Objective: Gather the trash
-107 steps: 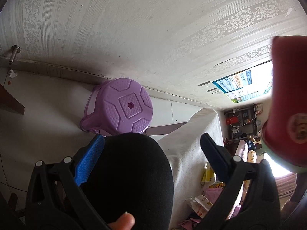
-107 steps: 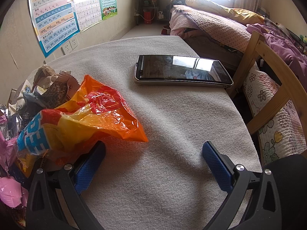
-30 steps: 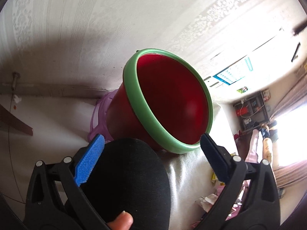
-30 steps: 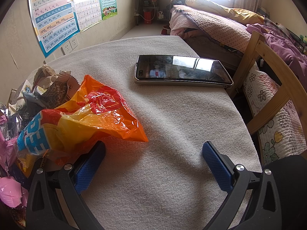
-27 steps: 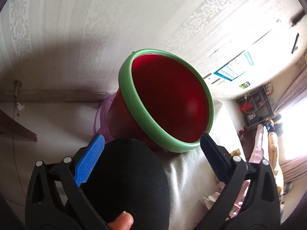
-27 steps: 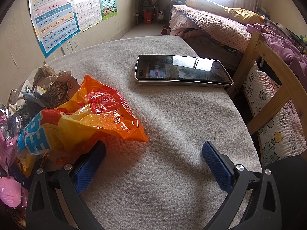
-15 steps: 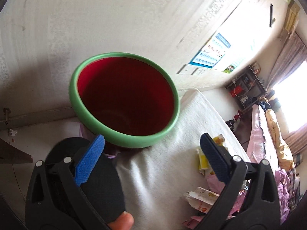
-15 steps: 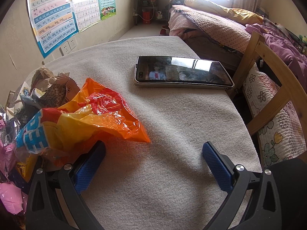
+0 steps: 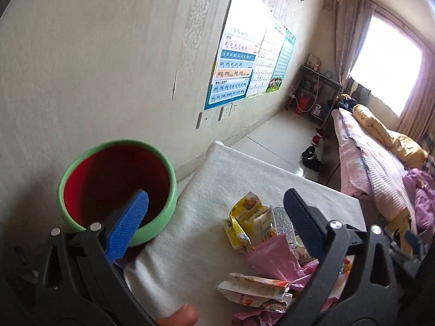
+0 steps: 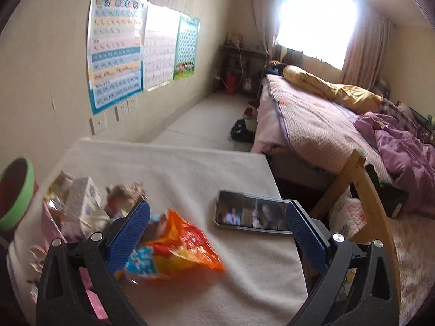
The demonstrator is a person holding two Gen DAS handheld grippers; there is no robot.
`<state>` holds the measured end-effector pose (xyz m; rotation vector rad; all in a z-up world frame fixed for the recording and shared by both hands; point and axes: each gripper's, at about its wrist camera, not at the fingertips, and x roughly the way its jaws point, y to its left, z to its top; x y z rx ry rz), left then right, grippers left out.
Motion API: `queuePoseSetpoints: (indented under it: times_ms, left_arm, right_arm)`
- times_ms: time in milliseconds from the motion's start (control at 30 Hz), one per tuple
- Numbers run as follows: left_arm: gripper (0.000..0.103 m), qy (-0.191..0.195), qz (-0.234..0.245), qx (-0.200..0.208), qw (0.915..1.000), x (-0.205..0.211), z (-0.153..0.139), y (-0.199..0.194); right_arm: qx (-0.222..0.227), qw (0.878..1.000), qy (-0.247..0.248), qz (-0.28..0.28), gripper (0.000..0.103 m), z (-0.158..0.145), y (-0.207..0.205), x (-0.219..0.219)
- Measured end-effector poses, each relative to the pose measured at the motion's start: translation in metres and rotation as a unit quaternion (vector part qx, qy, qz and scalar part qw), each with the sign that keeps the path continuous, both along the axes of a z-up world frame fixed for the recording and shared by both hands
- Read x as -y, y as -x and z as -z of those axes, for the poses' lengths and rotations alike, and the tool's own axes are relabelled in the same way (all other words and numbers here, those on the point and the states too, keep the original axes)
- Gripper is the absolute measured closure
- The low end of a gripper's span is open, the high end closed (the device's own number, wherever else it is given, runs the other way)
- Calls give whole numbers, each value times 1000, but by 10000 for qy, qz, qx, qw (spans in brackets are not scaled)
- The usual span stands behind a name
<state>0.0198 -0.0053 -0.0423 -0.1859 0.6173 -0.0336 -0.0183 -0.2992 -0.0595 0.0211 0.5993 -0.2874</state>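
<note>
A red bin with a green rim stands beside the left end of a white-clothed table; its edge also shows in the right wrist view. A heap of trash lies on the table: a yellow packet, pink wrappers and an orange snack bag. My left gripper is open and empty, above the table between the bin and the heap. My right gripper is open and empty, raised over the orange bag.
A phone with a lit screen lies on the table near its right edge. A wooden bed frame and a bed stand to the right. Posters hang on the left wall.
The left view has swung from the wall down to the table; the bin now sits low at the left. The right gripper has lifted and pulled back, showing more of the room.
</note>
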Motion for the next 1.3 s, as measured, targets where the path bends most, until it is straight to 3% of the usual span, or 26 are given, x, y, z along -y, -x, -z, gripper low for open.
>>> queuePoseSetpoints:
  times_ms: [100,267,567,767,1067,1300]
  left_arm:
    - [5,-294,3,221,9993,8,-10,5]
    - [5,-248,85,194,9995,8,-11,6]
    - [5,-251,-179,67,9995,5,-8,7]
    - [5,-500,-433,331,9973,1,-12,12]
    - [5,-57,-135,56,9999,-5,-15,4]
    - [5,-44,-137,-39,9999,-6,-19,4]
  right_arm:
    - [375,9969,-599,-360,7,-41,-13,-13]
    - [697,9915,-975,-511,7,-69,-19,-37]
    - [422,9937,-928,-472,7,-59,-15,-50]
    - [378,9951,-790,-453,7,-55,-13,-54]
    - [342,9957,-643,-573,7,-50,-14,-60]
    - [309,9954,-647,-642,7,-48,-14,-63]
